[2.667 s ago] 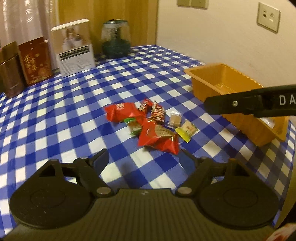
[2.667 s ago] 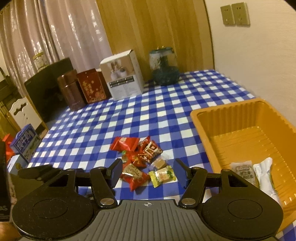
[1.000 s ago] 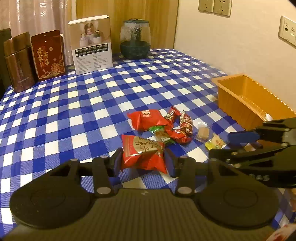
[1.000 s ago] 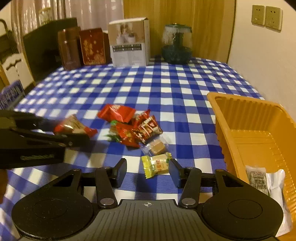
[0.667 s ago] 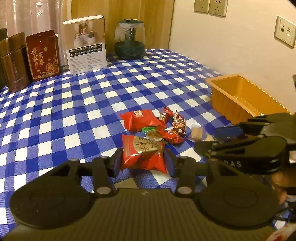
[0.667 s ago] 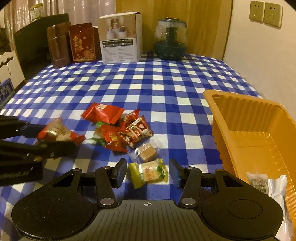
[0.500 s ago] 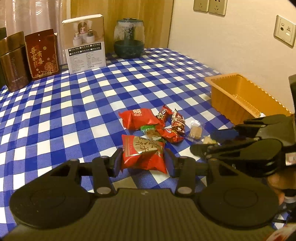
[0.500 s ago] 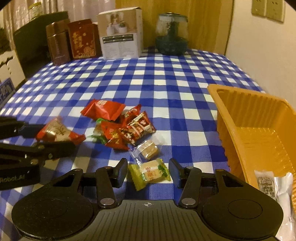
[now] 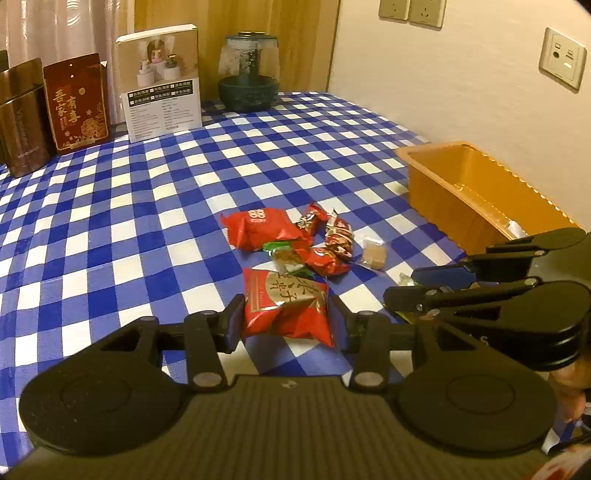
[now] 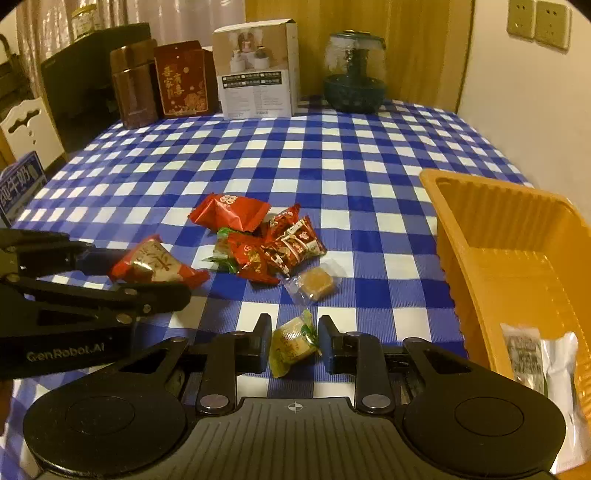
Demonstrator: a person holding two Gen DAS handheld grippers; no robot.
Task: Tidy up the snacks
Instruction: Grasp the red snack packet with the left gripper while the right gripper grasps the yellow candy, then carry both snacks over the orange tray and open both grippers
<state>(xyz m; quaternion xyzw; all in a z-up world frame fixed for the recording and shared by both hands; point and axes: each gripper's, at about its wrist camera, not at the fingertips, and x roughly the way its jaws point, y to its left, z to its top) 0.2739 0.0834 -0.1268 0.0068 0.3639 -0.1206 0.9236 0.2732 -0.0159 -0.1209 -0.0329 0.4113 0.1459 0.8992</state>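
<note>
Cream wall w/ sockets, curtain.

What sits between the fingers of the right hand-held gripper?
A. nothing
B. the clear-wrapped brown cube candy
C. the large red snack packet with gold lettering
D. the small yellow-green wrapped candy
D: the right hand-held gripper, jaws closing, has the small yellow-green wrapped candy between its fingers; the large red snack packet with gold lettering is in the left hand-held gripper.

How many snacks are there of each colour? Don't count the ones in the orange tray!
Red packets: 5
Green sweet: 1
Clear-wrapped brown sweet: 1
Yellow sweet: 1
Total: 8
</note>
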